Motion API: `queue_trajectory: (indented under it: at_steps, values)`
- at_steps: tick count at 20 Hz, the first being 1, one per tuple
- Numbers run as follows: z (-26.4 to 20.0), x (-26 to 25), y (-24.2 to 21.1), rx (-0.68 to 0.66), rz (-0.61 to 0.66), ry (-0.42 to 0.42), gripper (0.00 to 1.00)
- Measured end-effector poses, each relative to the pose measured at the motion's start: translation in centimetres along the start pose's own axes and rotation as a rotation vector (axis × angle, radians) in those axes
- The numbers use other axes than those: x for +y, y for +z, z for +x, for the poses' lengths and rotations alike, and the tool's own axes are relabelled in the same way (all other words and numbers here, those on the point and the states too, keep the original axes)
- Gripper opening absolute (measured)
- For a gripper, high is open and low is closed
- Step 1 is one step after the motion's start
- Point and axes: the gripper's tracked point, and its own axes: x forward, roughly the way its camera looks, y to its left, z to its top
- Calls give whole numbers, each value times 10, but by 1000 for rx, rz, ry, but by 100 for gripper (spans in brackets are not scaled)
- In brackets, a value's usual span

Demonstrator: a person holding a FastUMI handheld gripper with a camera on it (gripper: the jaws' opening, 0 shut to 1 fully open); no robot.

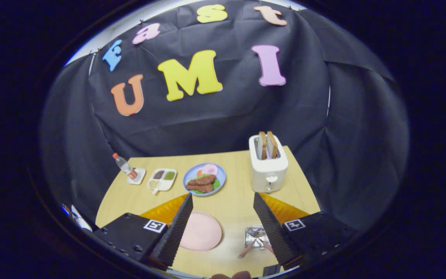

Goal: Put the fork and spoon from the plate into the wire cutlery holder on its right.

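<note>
Table (pixel 230 201) layout, seen from above and behind my fingers. At 12 o'clock from the pink plate (pixel 201 231): blue plate of food (pixel 204 179). At 1 o'clock: white toaster (pixel 268 164), two bread slices (pixel 266 144) upright in its slots. At 11 o'clock: divided snack tray (pixel 162 179), then a tilted bottle (pixel 124 166) on a small white dish (pixel 138 176).

My gripper (pixel 223 207) is held high over the near table edge, fingers spread wide, gripping nothing. Pink plate lies between them, bare, partly behind my left finger (pixel 176 228). Wire cutlery holder (pixel 257 237) sits at the plate's 3 o'clock, against my right finger (pixel 271 226), with pink-handled cutlery (pixel 246 250) in it; which pieces, I cannot tell.
</note>
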Motion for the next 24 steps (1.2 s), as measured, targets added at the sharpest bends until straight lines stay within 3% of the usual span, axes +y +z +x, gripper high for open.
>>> queue_trajectory:
  at_steps: [6, 13, 24]
  values:
    - [-54, 14, 31, -300, -48, 5, 96]
    - [-100, 10, 13, -464, -54, -59, 95]
    - [-109, 6, 4, -460, -30, -76, 96]
